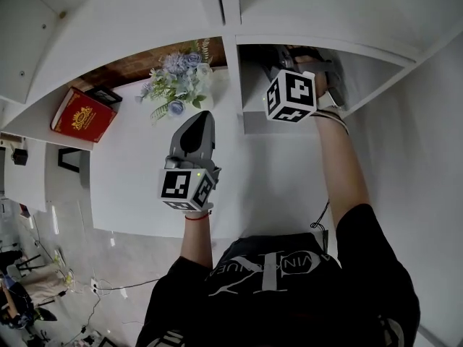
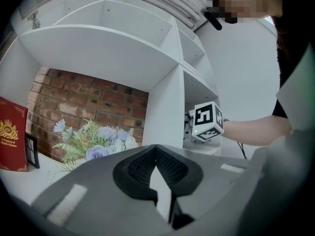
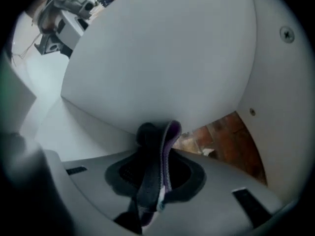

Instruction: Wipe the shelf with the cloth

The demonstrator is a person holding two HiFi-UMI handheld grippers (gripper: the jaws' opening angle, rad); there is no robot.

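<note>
The white shelf unit (image 1: 173, 186) fills the head view. My right gripper (image 1: 283, 58) reaches into the right-hand compartment (image 1: 253, 114), with its marker cube (image 1: 291, 96) at the opening. In the right gripper view its jaws (image 3: 156, 137) are shut on a dark grey cloth with a purple edge (image 3: 153, 178), held close against a white shelf panel (image 3: 162, 58). My left gripper (image 1: 195, 125) hovers over the middle shelf board, shut and holding nothing. The left gripper view shows its pads meeting (image 2: 155, 149) and the right gripper's cube (image 2: 206, 121) beyond the white divider (image 2: 165, 112).
A bunch of blue and white flowers (image 1: 177, 82) stands at the back of the left compartment against a brick wall (image 2: 88, 100). A red book (image 1: 83, 114) and a small black frame (image 1: 105, 94) sit further left. A cable (image 1: 322, 212) hangs by my right arm.
</note>
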